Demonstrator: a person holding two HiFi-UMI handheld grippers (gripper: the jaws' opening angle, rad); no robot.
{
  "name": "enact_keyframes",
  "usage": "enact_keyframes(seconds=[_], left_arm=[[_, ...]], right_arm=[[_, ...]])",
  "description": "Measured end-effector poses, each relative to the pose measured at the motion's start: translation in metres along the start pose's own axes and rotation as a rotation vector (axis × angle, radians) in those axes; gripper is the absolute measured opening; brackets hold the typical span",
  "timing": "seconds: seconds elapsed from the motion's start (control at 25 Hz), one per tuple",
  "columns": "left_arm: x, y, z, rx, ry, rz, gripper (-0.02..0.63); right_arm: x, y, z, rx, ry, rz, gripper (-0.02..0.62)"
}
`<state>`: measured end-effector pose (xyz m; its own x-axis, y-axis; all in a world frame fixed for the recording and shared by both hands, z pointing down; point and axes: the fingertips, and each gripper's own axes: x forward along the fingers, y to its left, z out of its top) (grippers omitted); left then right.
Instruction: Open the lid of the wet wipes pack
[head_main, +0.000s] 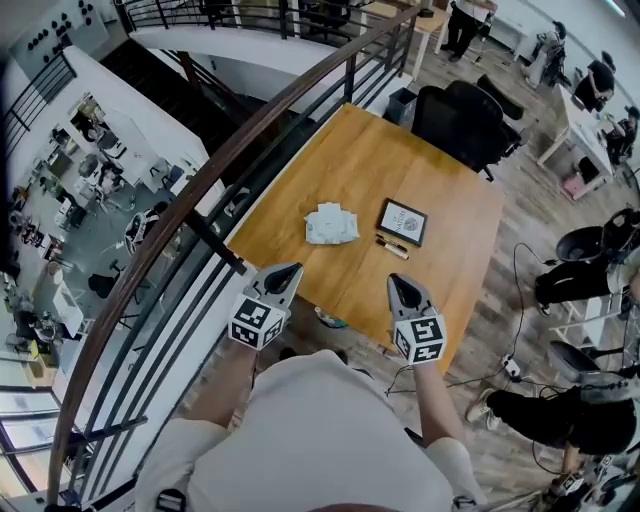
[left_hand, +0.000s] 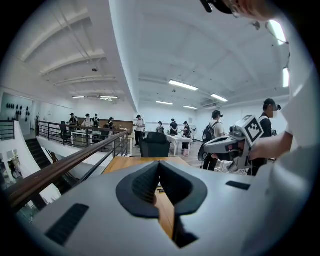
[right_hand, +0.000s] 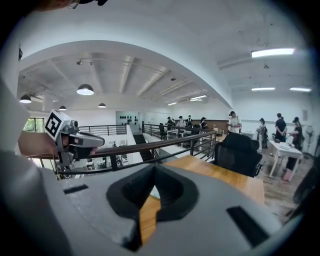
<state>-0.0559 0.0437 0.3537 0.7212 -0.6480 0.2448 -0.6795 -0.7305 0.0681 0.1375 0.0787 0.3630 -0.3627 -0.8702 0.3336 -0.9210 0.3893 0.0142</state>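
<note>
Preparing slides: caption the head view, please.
Left gripper and right gripper, both shut and empty, hover near the wooden table; wet wipes pack lies untouched.

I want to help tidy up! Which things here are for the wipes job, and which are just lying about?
For the job:
wet wipes pack
left gripper, empty
right gripper, empty

Just lying about:
black-framed card
marker
office chair
</note>
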Motion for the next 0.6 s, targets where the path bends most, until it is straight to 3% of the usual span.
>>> enact_keyframes(seconds=[0.6], left_arm=[[0.002,0.019,0.014,-0.028,-0.026,-0.024,-0.006]], right_arm=[[0.009,0.004,0.022,-0.001,-0.019,-0.016,0.002]])
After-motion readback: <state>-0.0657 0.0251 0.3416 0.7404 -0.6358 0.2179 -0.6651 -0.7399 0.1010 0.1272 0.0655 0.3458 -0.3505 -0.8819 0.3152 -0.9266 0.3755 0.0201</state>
